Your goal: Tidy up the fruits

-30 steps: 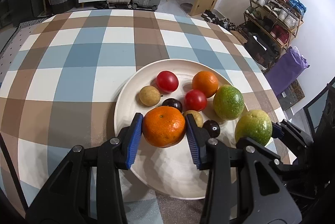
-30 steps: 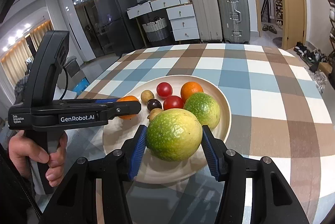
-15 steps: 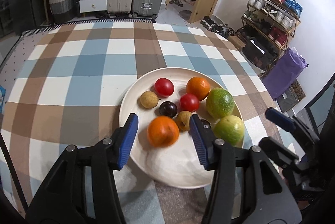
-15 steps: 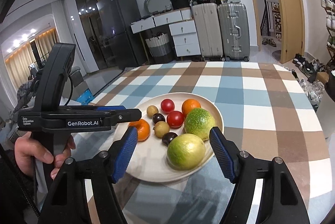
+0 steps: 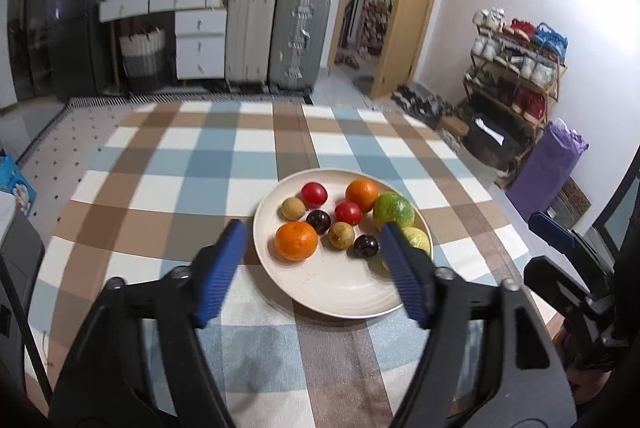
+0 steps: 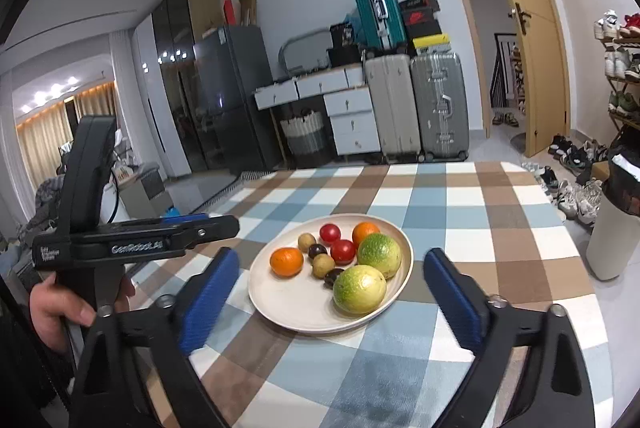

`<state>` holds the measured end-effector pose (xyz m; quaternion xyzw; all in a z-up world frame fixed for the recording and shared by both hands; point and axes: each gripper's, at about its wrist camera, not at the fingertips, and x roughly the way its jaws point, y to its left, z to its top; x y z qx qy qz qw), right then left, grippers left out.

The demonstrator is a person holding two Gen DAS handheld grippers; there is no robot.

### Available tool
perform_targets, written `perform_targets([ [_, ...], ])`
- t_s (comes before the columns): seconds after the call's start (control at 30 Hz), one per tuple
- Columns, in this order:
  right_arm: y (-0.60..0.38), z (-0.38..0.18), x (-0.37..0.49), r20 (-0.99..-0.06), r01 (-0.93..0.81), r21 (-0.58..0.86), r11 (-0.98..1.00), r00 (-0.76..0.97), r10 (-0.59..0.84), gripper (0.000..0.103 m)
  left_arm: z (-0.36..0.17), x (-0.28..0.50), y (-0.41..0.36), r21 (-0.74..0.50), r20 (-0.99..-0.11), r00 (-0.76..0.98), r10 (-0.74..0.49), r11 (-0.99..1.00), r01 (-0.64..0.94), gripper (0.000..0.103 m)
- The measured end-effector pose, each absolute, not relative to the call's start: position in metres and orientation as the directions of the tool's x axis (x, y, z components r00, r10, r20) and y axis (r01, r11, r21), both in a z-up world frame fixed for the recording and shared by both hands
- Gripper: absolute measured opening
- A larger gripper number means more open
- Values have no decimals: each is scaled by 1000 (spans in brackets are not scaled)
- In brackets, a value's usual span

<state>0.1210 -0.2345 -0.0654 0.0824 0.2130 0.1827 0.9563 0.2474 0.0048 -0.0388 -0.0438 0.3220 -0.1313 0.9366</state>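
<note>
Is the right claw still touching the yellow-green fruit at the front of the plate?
Apart. The right wrist view shows the right claw, its jaws just opened wide, pulled back from the yellow-green fruit, which rests on the plate.

Desk under a brown, blue and white checked cloth. One cream plate of fruit directly on it, toward 3 o'clock of centre in the left wrist view.

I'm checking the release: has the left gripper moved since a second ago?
Yes. The left gripper has pulled back from the plate toward the camera's side; its fingers have just been opening, leaving the orange free on it.
</note>
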Motion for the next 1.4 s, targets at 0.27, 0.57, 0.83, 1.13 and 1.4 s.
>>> perform_targets([
  [0.27,-238,-54,95,-336,-313,245,918,860,383,102,-22,198,8,-151,-518,812,-268,963,222,83],
  [0.57,-241,-53,75,-317,-290,203,935,884,343,103,-16,149,15,-142,-430,874,-225,973,181,102],
  [0.83,-243,-69,66,-283,-271,149,951,910,303,103,-41,130,16,-68,-367,916,-162,987,148,102],
  [1.13,-241,-86,62,-239,-260,89,961,931,274,103,-62,131,23,-33,-289,954,-82,997,76,102],
  [1.4,-231,-94,71,-308,-264,52,963,913,267,103,-76,150,26,-21,-322,946,-44,999,39,102],
])
